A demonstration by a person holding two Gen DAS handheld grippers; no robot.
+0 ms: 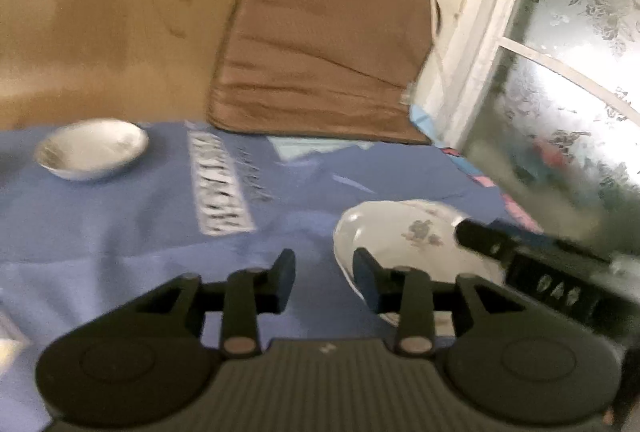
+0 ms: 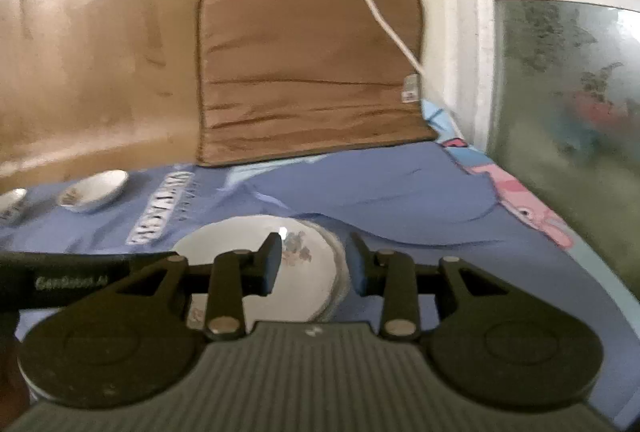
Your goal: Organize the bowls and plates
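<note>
- The right gripper point(image 2: 312, 264) hangs with jaws spread and holding nothing above the stack of plates point(image 2: 264, 268), whose rim shows between its fingers.
- The left gripper point(image 1: 324, 282) is likewise spread and unladen; the stack of plates point(image 1: 408, 236) lies at its two o'clock, behind its right finger.
- A white bowl point(image 1: 92, 148) sits well apart at ten o'clock on the blue cloth point(image 1: 120, 232).
- A second small bowl point(image 2: 12, 202) lies just left of the white bowl point(image 2: 94, 190) in the right wrist view.

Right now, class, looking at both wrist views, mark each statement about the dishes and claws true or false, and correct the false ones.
1. Both claws are open. True: left claw, right claw.
2. The cloth is red. False: it is blue.
3. The plates form a stack. True.
4. The bowl sits on the plates. False: it stands apart on the cloth.
5. The cushion is brown. True.
</note>
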